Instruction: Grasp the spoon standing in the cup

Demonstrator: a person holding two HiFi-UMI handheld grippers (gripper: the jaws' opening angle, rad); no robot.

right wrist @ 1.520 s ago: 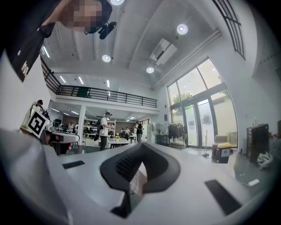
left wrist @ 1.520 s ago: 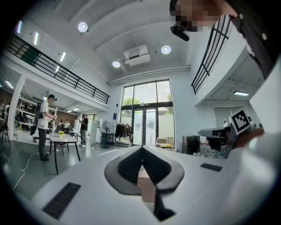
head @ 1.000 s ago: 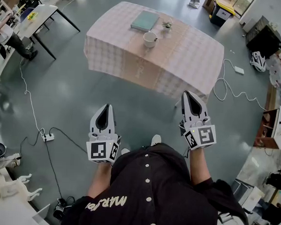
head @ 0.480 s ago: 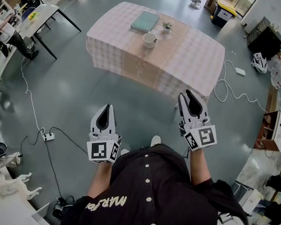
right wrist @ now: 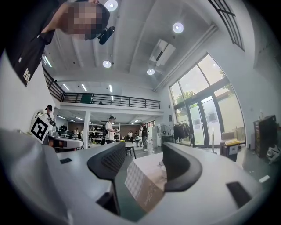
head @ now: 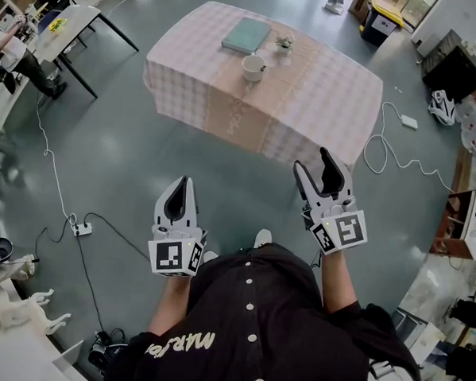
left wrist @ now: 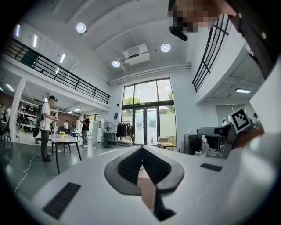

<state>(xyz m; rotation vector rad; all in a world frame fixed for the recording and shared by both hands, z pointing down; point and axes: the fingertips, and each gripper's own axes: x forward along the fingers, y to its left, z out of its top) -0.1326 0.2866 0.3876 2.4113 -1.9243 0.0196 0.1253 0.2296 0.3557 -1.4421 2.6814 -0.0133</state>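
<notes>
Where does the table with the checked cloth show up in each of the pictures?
Head view: the table, top centre.
Left gripper view: a thin sliver, low centre.
Right gripper view: its corner, lower centre.
Shared landmark: the person's black shirt, in all three.

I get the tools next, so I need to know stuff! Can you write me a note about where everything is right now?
Left tool: shut, empty.
Right tool: jaws have just been opening, now apart, nothing between them.
Cup: on the checked table ahead, well away from both tools; the spoon is too small to make out.
Done: nothing grasped yet.
To do: probably step up to the table, bring the open right tool round the spoon, close.
</notes>
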